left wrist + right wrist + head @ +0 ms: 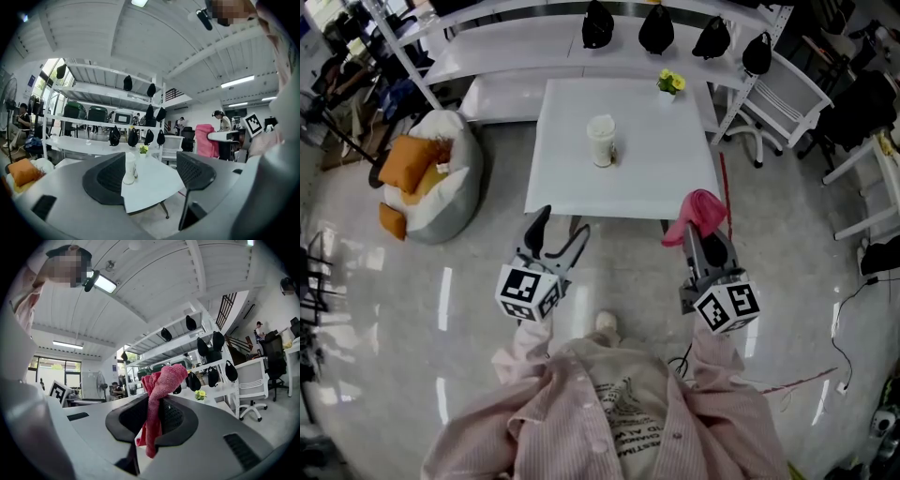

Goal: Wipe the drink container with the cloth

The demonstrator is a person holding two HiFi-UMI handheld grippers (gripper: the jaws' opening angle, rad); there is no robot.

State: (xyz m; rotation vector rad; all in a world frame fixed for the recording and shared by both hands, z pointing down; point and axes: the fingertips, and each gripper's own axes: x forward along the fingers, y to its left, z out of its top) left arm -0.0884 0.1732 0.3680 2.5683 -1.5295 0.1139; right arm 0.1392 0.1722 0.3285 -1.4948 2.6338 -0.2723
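one crumpled pink cloth (701,210) pinched, one pale lidded drink cup (601,141) upright on white square table (661,173).
right gripper (157,416) clamped on cloth; left gripper (150,174) spread, empty; both well apart from cup.

bright, even indoor light from ceiling strip lamps (238,81) at two o'clock; pale glare streaks on the glossy floor (445,300) at nine o'clock; both gripper views bulge, black vignette at every edge
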